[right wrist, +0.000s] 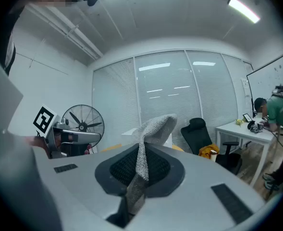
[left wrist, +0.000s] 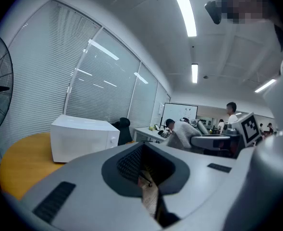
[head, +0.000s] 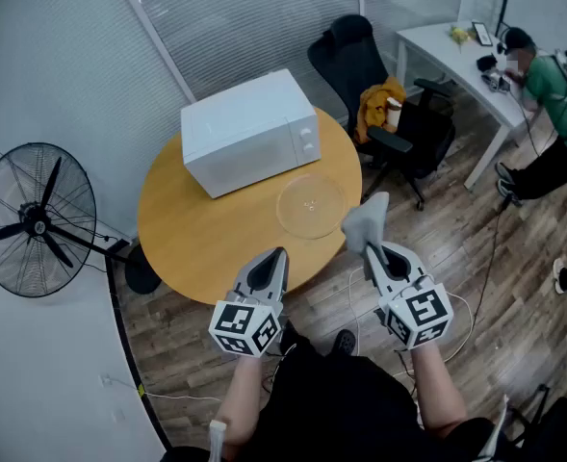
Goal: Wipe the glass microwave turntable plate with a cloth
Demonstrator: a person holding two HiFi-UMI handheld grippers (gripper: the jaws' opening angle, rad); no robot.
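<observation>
The clear glass turntable plate (head: 311,206) lies on the round wooden table (head: 201,229), to the right of the white microwave (head: 250,131). My right gripper (head: 370,250) is shut on a grey cloth (head: 366,220), which sticks up past its tip just off the table's near right edge, close to the plate. In the right gripper view the cloth (right wrist: 148,138) is pinched between the jaws and flops over at the top. My left gripper (head: 276,256) hovers at the table's near edge, shut and empty (left wrist: 148,189).
A black office chair (head: 379,104) with an orange garment stands behind the table. A standing fan (head: 35,221) is on the left. A white desk (head: 461,61) with a seated person (head: 553,114) is at the far right. Blinds cover the glass wall behind the microwave.
</observation>
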